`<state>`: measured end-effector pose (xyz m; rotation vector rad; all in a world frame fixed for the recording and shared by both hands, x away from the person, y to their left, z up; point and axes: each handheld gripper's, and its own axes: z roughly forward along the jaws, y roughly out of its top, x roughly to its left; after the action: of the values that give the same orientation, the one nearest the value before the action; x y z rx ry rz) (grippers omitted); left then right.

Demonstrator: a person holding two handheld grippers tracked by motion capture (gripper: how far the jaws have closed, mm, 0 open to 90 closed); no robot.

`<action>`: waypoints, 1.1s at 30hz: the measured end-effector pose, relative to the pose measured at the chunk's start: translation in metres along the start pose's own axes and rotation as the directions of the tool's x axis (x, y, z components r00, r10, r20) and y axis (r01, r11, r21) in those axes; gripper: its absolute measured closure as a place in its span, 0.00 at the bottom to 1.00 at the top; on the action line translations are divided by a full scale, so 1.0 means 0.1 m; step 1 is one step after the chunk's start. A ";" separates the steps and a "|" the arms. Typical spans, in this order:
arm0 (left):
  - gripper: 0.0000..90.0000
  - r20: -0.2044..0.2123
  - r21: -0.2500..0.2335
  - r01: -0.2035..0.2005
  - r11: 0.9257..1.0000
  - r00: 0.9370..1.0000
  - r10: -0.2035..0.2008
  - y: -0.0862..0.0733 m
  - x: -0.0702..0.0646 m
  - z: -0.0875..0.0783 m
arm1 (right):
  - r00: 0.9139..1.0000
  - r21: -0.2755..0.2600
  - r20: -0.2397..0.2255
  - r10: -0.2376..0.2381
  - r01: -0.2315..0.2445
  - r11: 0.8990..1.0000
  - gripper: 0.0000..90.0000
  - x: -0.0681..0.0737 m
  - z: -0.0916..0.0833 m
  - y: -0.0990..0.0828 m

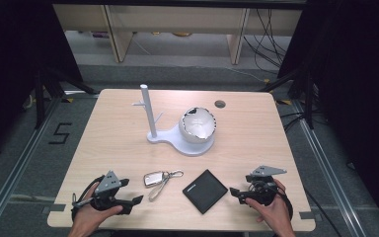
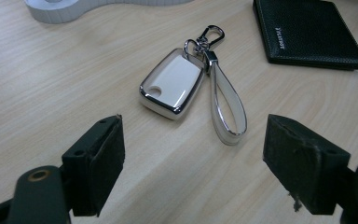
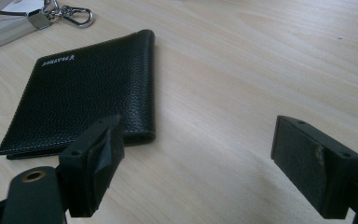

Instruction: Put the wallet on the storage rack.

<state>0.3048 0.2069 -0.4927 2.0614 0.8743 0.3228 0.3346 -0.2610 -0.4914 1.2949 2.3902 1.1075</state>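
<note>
Where the pale wooden table point(image 1: 128, 148) meets the person's side, two hand-held grippers rest low near its front edge, each pointing inward toward the items between them. Left gripper point(image 1: 137, 199): held in the person's left hand point(image 1: 90, 217) at the front left corner, grey three-cornered plate on top, jaws spread wide with nothing between them; in the left gripper view the jaws frame bare wood, with the car key fob point(image 2: 171, 83) lying just beyond them. Key fob: white face with chrome edging, flat on the table, joined at a ring to a white loop strap point(image 2: 227, 107) and a small metal clasp point(image 2: 212, 33); it lies between the left gripper and the wallet, apart from both. Right gripper point(image 1: 234, 191): held in the person's right hand point(image 1: 275, 212) at the front right, jaws likewise spread wide and gripping nothing; in the right gripper view its one jaw stands just in front of the near corner of the wallet point(image 3: 84, 88), whether touching it cannot be told. Wallet: black grained leather, folded shut, small pale lettering near one corner, flat on the table. White stand point(image 1: 177, 140): farther back at mid-table, a flat base bearing an upright post point(image 1: 148, 111) with short pegs and a white bowl-like holder point(image 1: 197, 124) with a jagged rim, well apart from both grippers.
</note>
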 end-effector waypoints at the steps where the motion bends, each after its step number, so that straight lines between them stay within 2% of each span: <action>1: 0.23 0.000 0.000 0.000 1.000 1.000 0.000 0.00 0.00 0.00 | 1.000 0.000 0.000 0.000 0.000 1.000 0.20 0.00 0.00 0.00; 3: 0.23 -0.003 -0.017 0.012 1.000 1.000 -0.012 0.00 -0.03 0.02 | 1.000 -0.002 0.003 -0.012 0.012 1.000 0.21 0.00 0.00 0.00; 4: 0.23 0.002 0.002 -0.008 1.000 1.000 0.008 0.00 -0.02 0.02 | 1.000 0.003 0.000 -0.010 0.010 1.000 0.21 0.00 0.01 0.00; 5: 0.23 0.010 0.008 -0.004 1.000 1.000 0.004 0.00 -0.03 0.02 | 1.000 0.001 -0.010 -0.013 0.014 1.000 0.21 0.00 0.01 0.00; 6: 0.23 0.010 0.001 -0.005 1.000 1.000 0.005 0.00 -0.03 0.03 | 1.000 0.008 -0.011 -0.006 0.006 1.000 0.21 0.01 0.01 0.00; 7: 0.23 0.005 -0.012 0.006 1.000 1.000 -0.006 0.00 -0.05 0.04 | 1.000 0.004 -0.002 -0.028 0.028 1.000 0.21 0.00 0.01 0.00; 8: 0.23 0.005 -0.010 0.004 1.000 1.000 -0.004 0.00 -0.05 0.04 | 1.000 0.005 -0.014 -0.022 0.023 1.000 0.21 0.00 0.02 0.00; 9: 0.23 0.004 -0.015 0.009 1.000 1.000 -0.009 0.00 -0.06 0.05 | 1.000 0.004 -0.001 -0.029 0.029 1.000 0.22 0.00 0.01 0.00; 10: 0.23 0.009 0.012 -0.014 1.000 1.000 0.014 0.01 -0.04 0.03 | 1.000 0.015 -0.010 -0.002 0.002 1.000 0.22 0.02 0.01 0.00; 11: 0.23 0.010 -0.007 0.012 1.000 1.000 -0.012 0.01 -0.07 0.04 | 1.000 0.006 -0.010 -0.023 0.023 1.000 0.22 0.01 0.01 0.01; 12: 0.23 0.008 -0.014 0.010 1.000 1.000 -0.010 0.00 -0.07 0.05 | 1.000 0.008 -0.009 -0.025 0.025 1.000 0.22 0.01 0.02 0.01; 13: 0.23 0.010 0.008 -0.017 1.000 1.000 0.016 0.01 -0.06 0.04 | 1.000 0.012 -0.008 -0.029 0.029 1.000 0.22 0.01 0.02 0.01; 14: 0.23 0.012 -0.006 -0.004 1.000 1.000 0.004 0.01 -0.09 0.05 | 0.999 0.019 -0.034 -0.028 0.029 0.999 0.22 0.01 0.02 0.01; 17: 0.23 0.024 -0.010 -0.021 1.000 0.999 0.022 0.02 -0.13 0.08 | 0.999 0.012 -0.037 -0.034 0.034 0.999 0.22 0.01 0.03 0.02; 18: 0.23 0.027 0.006 -0.038 0.999 0.999 0.038 0.02 -0.15 0.08 | 0.999 0.011 -0.035 -0.031 0.031 0.999 0.22 0.02 0.03 0.02; 19: 0.23 0.031 0.008 -0.038 0.999 0.999 0.038 0.03 -0.16 0.09 | 1.000 0.023 -0.029 -0.008 0.009 1.000 0.23 0.05 0.03 0.02; 20: 0.23 0.030 0.005 -0.035 0.999 0.999 0.035 0.03 -0.19 0.10 | 1.000 0.023 -0.029 -0.008 0.009 1.000 0.23 0.05 0.03 0.02; 21: 0.23 0.038 0.007 -0.049 0.999 0.998 0.049 0.03 -0.20 0.10 | 0.999 0.021 -0.035 -0.036 0.036 0.999 0.24 0.04 0.03 0.02; 22: 0.24 0.037 0.005 -0.053 0.999 0.998 0.052 0.04 -0.22 0.11 | 0.998 0.028 -0.047 -0.035 0.037 0.999 0.25 0.04 0.03 0.03; 23: 0.26 0.048 -0.013 -0.035 0.999 0.998 0.036 0.04 -0.26 0.12 | 0.998 0.020 -0.048 -0.033 0.034 0.999 0.25 0.05 0.04 0.03; 24: 0.27 0.044 -0.017 -0.052 0.999 0.998 0.053 0.05 -0.29 0.13 | 0.998 0.026 -0.053 -0.018 0.019 0.999 0.24 0.06 0.04 0.03; 25: 0.30 0.071 -0.035 -0.063 0.997 0.995 0.066 0.06 -0.31 0.15 | 0.998 0.020 -0.050 -0.037 0.038 0.999 0.24 0.05 0.04 0.04; 26: 0.33 0.085 -0.038 -0.098 0.994 0.991 0.101 0.07 -0.31 0.16 | 0.998 0.022 -0.058 -0.015 0.017 1.000 0.24 0.07 0.06 0.05; 27: 0.33 0.084 -0.048 -0.067 0.997 0.994 0.071 0.08 -0.35 0.19 | 0.998 0.022 -0.058 -0.015 0.017 1.000 0.24 0.07 0.06 0.05; 28: 0.36 0.074 -0.041 -0.072 0.997 0.994 0.075 0.08 -0.38 0.19 | 0.997 0.019 -0.070 -0.032 0.033 0.999 0.24 0.05 0.07 0.06; 29: 0.39 0.077 -0.026 -0.062 0.998 0.995 0.064 0.09 -0.41 0.21 | 0.998 0.017 -0.062 -0.025 0.026 1.000 0.24 0.06 0.08 0.07; 30: 0.43 0.089 -0.008 -0.071 0.997 0.993 0.072 0.10 -0.44 0.22 | 0.998 0.015 -0.058 -0.036 0.037 0.999 0.24 0.07 0.08 0.09; 31: 0.52 0.103 -0.002 -0.115 0.993 0.988 0.114 0.13 -0.51 0.25 | 0.997 0.008 -0.066 -0.038 0.038 0.999 0.24 0.09 0.11 0.12; 33: 0.59 0.102 -0.012 -0.107 0.994 0.989 0.108 0.13 -0.56 0.28 | 0.996 0.010 -0.071 -0.048 0.048 0.999 0.25 0.11 0.12 0.15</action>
<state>0.2843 0.1461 -0.4940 2.1036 0.7014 0.2753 0.3436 -0.2414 -0.4874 1.2146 2.4682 1.1456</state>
